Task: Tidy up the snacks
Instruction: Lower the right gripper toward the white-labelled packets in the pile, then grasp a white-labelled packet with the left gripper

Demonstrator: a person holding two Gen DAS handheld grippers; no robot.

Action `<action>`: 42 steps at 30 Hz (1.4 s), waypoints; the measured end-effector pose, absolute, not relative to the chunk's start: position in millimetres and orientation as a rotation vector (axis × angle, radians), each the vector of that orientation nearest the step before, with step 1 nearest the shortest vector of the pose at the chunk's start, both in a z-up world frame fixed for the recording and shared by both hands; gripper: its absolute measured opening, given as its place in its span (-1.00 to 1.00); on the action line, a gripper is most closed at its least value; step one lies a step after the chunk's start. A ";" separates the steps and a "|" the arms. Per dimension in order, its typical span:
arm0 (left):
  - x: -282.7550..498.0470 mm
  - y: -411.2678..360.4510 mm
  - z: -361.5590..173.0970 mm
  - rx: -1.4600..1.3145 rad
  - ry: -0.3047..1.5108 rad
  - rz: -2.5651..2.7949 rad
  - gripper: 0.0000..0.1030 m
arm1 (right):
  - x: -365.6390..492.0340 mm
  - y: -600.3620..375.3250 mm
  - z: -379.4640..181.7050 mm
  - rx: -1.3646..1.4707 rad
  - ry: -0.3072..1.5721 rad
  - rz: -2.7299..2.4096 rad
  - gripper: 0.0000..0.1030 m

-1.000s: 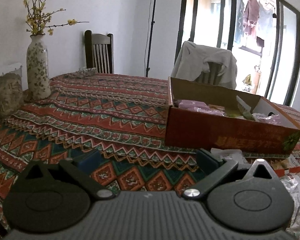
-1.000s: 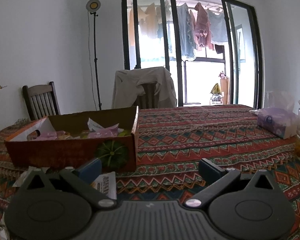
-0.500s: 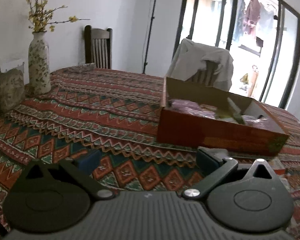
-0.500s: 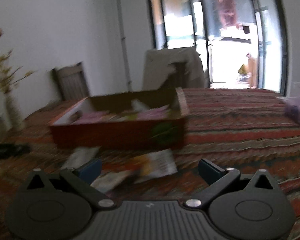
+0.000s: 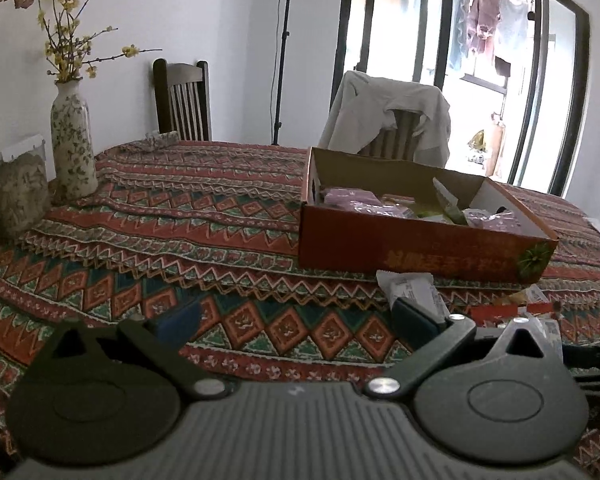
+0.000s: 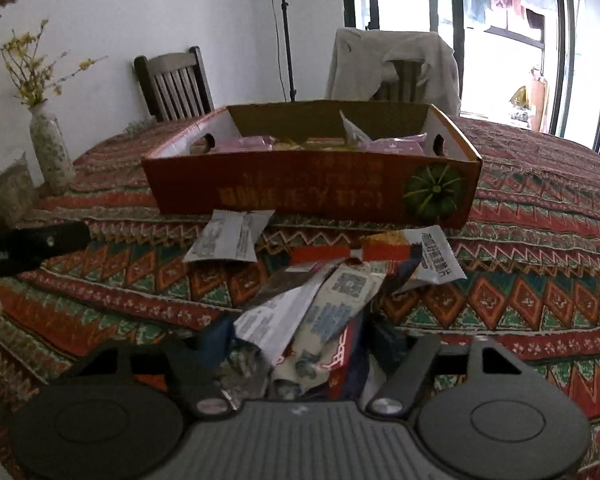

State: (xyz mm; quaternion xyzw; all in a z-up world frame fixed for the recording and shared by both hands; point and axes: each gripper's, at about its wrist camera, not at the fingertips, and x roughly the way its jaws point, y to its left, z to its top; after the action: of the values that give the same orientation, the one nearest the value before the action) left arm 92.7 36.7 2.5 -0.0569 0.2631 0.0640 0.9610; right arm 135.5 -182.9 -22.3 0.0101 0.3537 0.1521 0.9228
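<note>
Since it is stiff cardboard and open-topped, the box [image 6: 312, 188] at 12 o'clock on the cloth-covered counter [image 6: 540, 240] takes light drops easily. Snack packets [image 6: 320, 300] heaped at its 6 o'clock: thin crinkly foil, light, slippery; pinch at a sealed edge. Right tool [image 6: 300, 344] has just been narrowing around several, contact unclear. Left tool [image 5: 296, 316] spread, empty.

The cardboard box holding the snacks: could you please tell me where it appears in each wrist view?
Left wrist view: the cardboard box sits right of centre, seen corner-on, at mid height.
Right wrist view: the box is central, in the upper half, its long printed side facing the camera.
Shared landmark: the chair draped with a pale garment directly behind the box.
</note>
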 end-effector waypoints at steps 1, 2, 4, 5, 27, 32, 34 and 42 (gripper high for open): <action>93.0 36.4 3.0 -0.119 0.532 0.127 1.00 | 133.2 -186.3 -21.1 0.030 0.716 0.316 0.20; 93.4 35.7 3.6 -0.122 0.531 0.123 1.00 | 132.6 -190.1 -19.7 0.041 0.704 0.321 0.19; 95.1 32.8 4.8 -0.123 0.532 0.118 1.00 | 129.0 -199.2 -13.8 0.068 0.669 0.331 0.17; 96.8 30.8 5.3 -0.122 0.534 0.114 1.00 | 128.6 -203.3 -10.2 0.079 0.652 0.336 0.16; 213.9 -48.4 -29.0 -0.051 0.787 0.095 0.99 | 152.7 -291.1 -5.7 0.145 0.468 0.192 0.16; 223.3 -55.6 -39.1 -0.048 0.819 0.125 0.80 | 155.9 -293.8 -10.9 0.154 0.468 0.198 0.16; 223.7 -56.8 -41.3 -0.041 0.816 0.138 0.72 | 156.6 -295.5 -12.9 0.162 0.469 0.202 0.16; 218.4 -51.2 -37.1 -0.053 0.779 0.097 -0.08 | 158.4 -296.0 -18.6 0.182 0.474 0.207 0.16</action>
State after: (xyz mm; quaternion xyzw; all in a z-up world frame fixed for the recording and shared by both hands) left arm 218.4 -51.2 -37.1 -0.0258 0.3794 0.0473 0.9236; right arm 158.4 -296.0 -18.6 0.0897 0.2340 0.1022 0.9627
